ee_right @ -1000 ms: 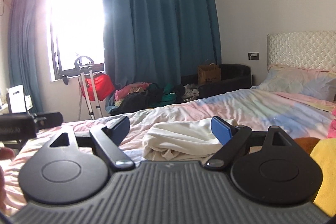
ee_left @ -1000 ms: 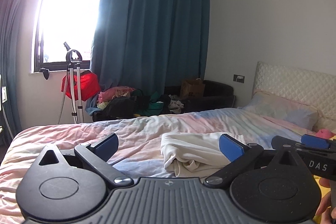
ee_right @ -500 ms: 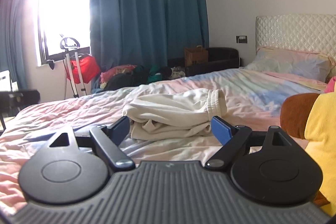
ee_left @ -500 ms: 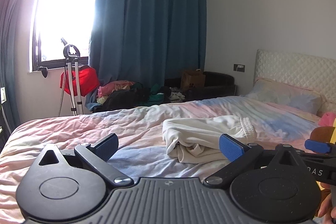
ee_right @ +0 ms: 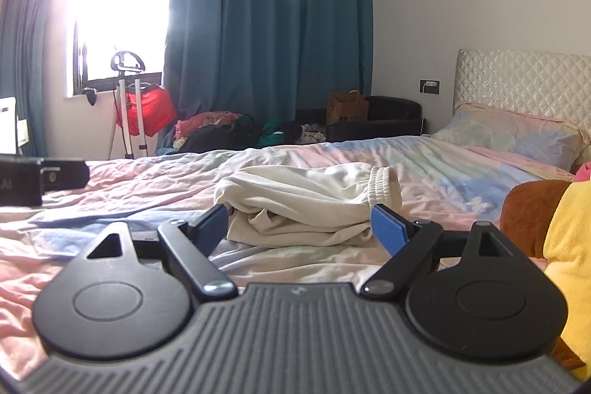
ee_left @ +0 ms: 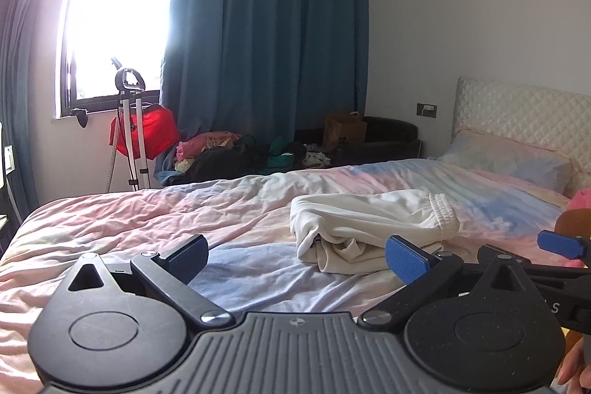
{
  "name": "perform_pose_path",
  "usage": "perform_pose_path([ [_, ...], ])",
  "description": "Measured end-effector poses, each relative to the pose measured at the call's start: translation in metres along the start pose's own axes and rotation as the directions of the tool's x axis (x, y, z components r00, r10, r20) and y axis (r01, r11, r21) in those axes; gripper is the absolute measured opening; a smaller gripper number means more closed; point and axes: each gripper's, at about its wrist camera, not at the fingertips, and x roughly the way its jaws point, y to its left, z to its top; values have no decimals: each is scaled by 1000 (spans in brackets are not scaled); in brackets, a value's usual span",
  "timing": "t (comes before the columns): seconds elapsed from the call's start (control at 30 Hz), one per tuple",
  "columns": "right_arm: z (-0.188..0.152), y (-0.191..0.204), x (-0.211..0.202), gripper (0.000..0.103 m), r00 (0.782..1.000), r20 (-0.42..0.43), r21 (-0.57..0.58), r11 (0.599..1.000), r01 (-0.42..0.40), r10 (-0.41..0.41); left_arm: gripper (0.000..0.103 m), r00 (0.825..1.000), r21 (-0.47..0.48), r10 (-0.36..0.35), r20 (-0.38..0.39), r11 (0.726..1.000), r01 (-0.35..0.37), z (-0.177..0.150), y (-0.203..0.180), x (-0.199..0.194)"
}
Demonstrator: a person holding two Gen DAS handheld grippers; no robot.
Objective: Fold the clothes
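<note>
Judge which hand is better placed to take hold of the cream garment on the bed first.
Right, probably. The right tongs stand open squarely before the cream garment; from the left tongs it lies off toward their right finger.

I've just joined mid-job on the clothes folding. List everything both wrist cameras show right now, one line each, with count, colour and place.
cream garment: one, cream, bunched mid-bed
bed cover: one, pastel pink and blue, rumpled
pillow: one, pastel, at the headboard
headboard: one, white quilted, right
plush toy: one, brown and yellow, right edge of bed
curtain: one, blue, beside the window
clothes pile: one, mixed colours, beyond the bed
paper bag: one, brown, on a dark seat
red bag: one, on a stand under the window
left hand-held gripper: black, blue pads, open
right hand-held gripper: black, blue pads, open
</note>
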Motion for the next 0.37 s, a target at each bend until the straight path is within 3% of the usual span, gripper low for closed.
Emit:
perform_pose_path([
  [0.37, -1, 1, 2, 86, 1000, -1, 13, 1000, 4, -4, 103, 1000, -2, -6, -2, 1000, 6, -5, 1, 1],
])
